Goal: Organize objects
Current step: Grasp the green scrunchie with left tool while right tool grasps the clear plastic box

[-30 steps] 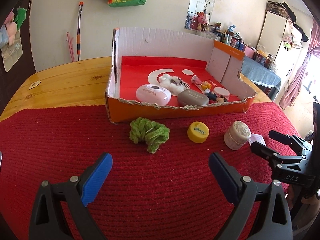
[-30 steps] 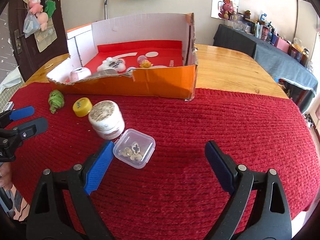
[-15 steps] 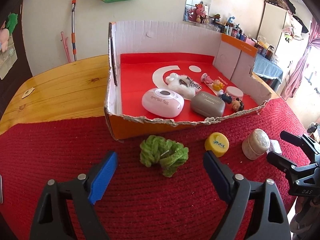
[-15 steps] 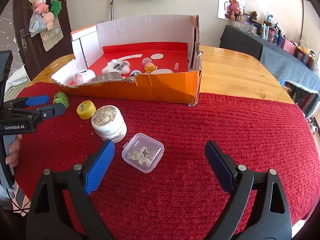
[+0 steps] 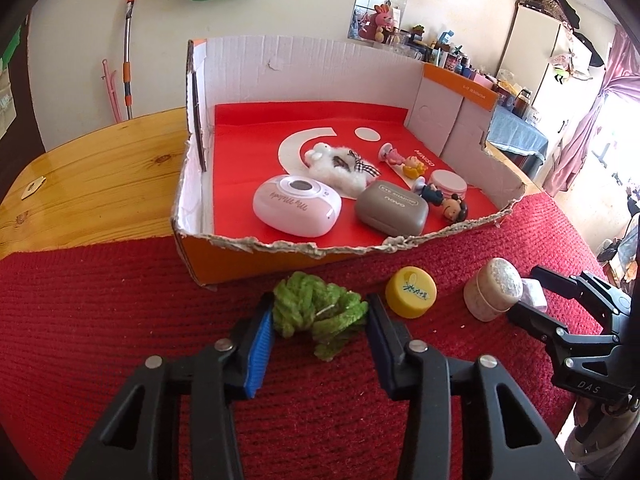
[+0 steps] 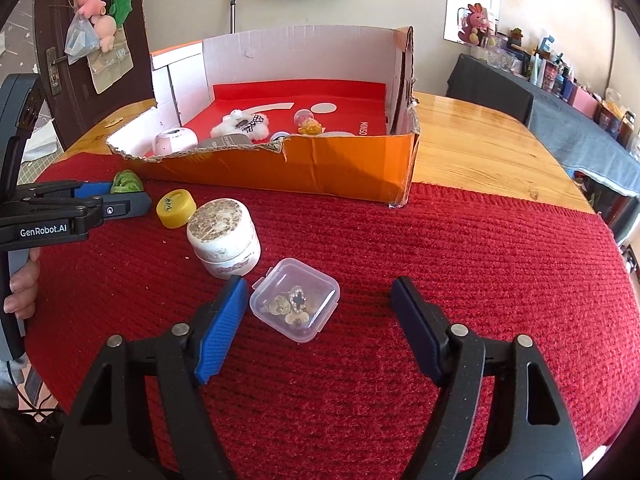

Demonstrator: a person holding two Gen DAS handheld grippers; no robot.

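Since the earlier frame, the left gripper (image 5: 320, 320) has advanced and narrowed around the green yarn bundle (image 5: 318, 314), which previously lay well ahead of spread fingers. Left wrist view: the bundle lies on the red mat (image 5: 100, 320), just near of the cardboard box (image 5: 248, 258), with its long axis running left to right across the jaws. Both pads appear to touch its ends, pinching it lightly; a firm clamp cannot be confirmed. To its right stand the yellow cap (image 5: 411, 291) and the white jar (image 5: 493, 295). Judgement: the coming move is a lift forward over the torn near wall into the box. Right wrist view: the right gripper (image 6: 318, 300) stands spread wide and holds nothing. The clear plastic case (image 6: 295, 305) lies between its fingers, closer to the left pad, apparently just apart from it. The jar sits just beyond, to the left. The left gripper is nearer the bundle; the right is nearer the case.
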